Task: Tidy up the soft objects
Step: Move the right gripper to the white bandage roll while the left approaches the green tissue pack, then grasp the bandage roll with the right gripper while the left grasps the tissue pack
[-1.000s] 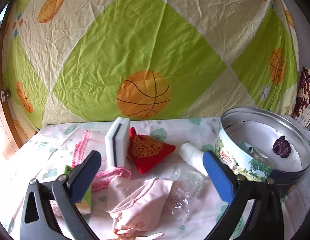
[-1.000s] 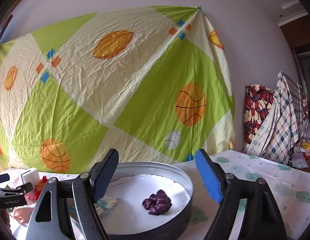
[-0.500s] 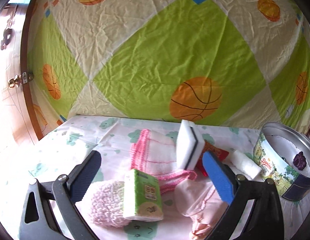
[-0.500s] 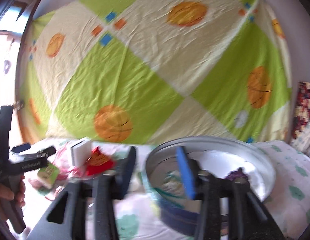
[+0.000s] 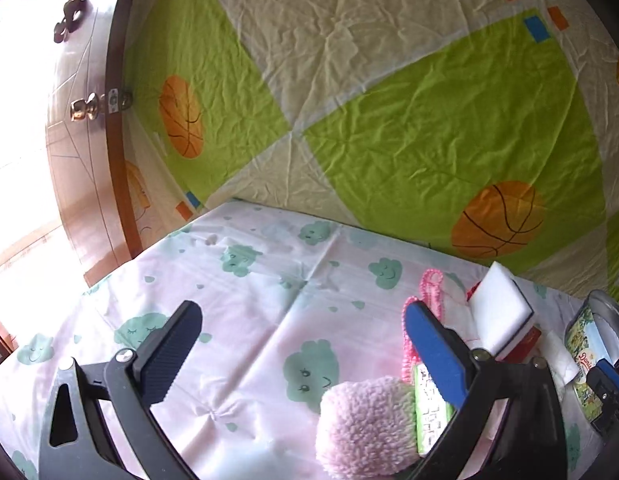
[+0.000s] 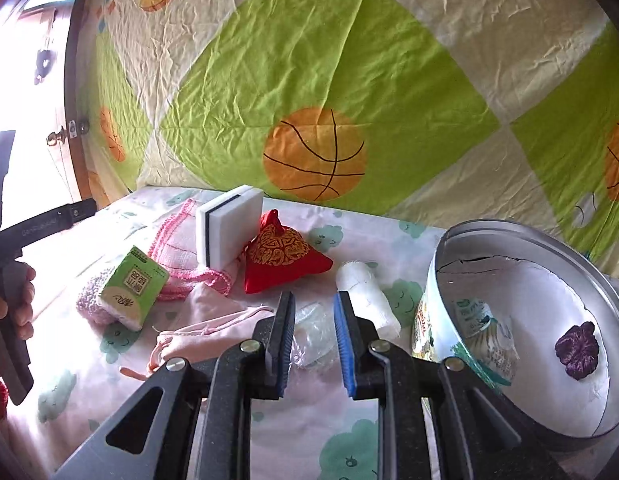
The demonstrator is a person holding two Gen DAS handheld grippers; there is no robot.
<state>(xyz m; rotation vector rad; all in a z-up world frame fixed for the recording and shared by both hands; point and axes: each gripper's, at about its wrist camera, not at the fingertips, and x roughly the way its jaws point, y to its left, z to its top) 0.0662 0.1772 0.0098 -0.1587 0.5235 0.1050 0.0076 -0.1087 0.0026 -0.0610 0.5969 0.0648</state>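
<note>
Right wrist only: purple flower (image 6: 576, 350) inside tin (image 6: 509, 236).

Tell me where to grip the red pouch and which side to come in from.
Grip the red pouch at its gathered knot on top, coming down from above. It sits like a pyramid, wide at the base and narrowing to that knot, so fingers would probably close around the narrow top most easily. The white sponge stands against its left side, so a sideways approach looks crowded.

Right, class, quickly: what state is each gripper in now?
Left gripper: open, holding nothing.
Right gripper: fingers nearly together, holding nothing.
</note>
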